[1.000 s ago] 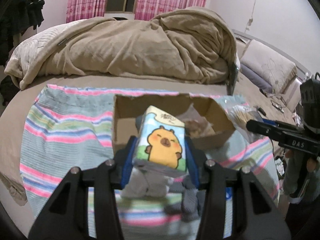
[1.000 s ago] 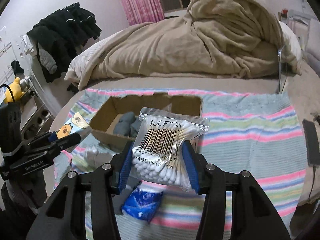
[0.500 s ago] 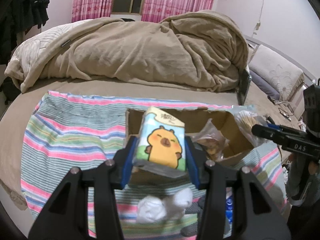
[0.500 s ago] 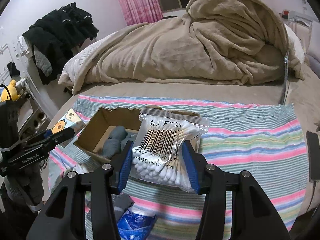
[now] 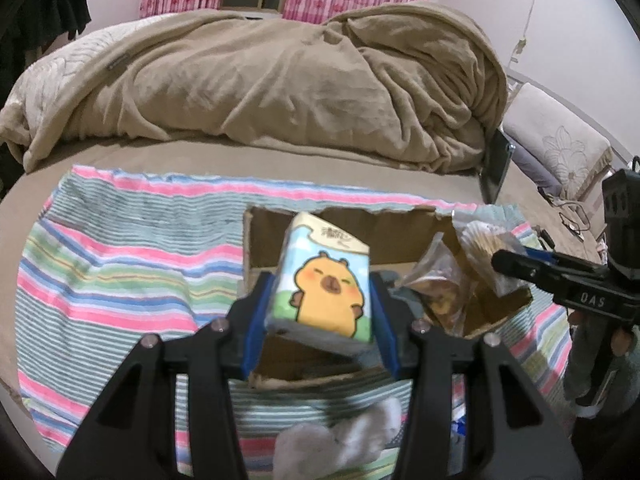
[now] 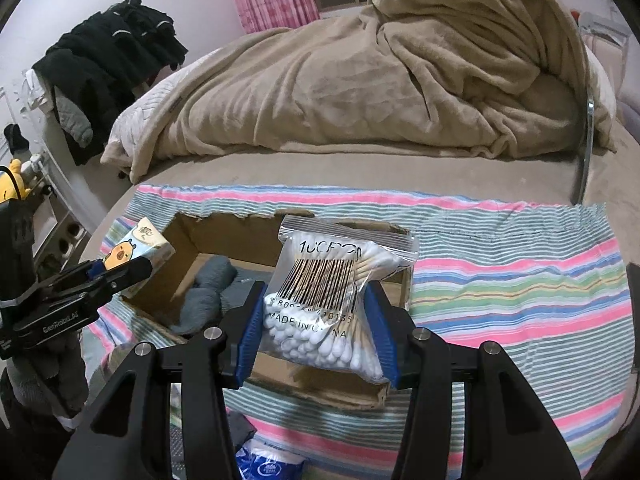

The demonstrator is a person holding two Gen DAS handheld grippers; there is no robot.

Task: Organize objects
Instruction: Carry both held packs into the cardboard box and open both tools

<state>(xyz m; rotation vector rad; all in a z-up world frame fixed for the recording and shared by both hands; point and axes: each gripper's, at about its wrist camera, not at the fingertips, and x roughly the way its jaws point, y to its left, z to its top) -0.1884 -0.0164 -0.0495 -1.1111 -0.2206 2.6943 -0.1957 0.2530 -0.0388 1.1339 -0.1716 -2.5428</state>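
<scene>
Two grippers hover above the cardboard box (image 6: 224, 236): left gripper (image 5: 320, 312) clamps a tissue pack (image 5: 324, 280), right gripper (image 6: 316, 332) clamps a cotton swab bag (image 6: 332, 300).

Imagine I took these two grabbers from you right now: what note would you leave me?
Left gripper: shut on the tissue pack, held over the cardboard box.
Right gripper: shut on the bag of cotton swabs, also over the box.
Done: grey socks and a clear snack bag already lie inside.
Left: drop both items in, then collect the white socks and the blue packet lying on the striped cloth in front of the box.
</scene>
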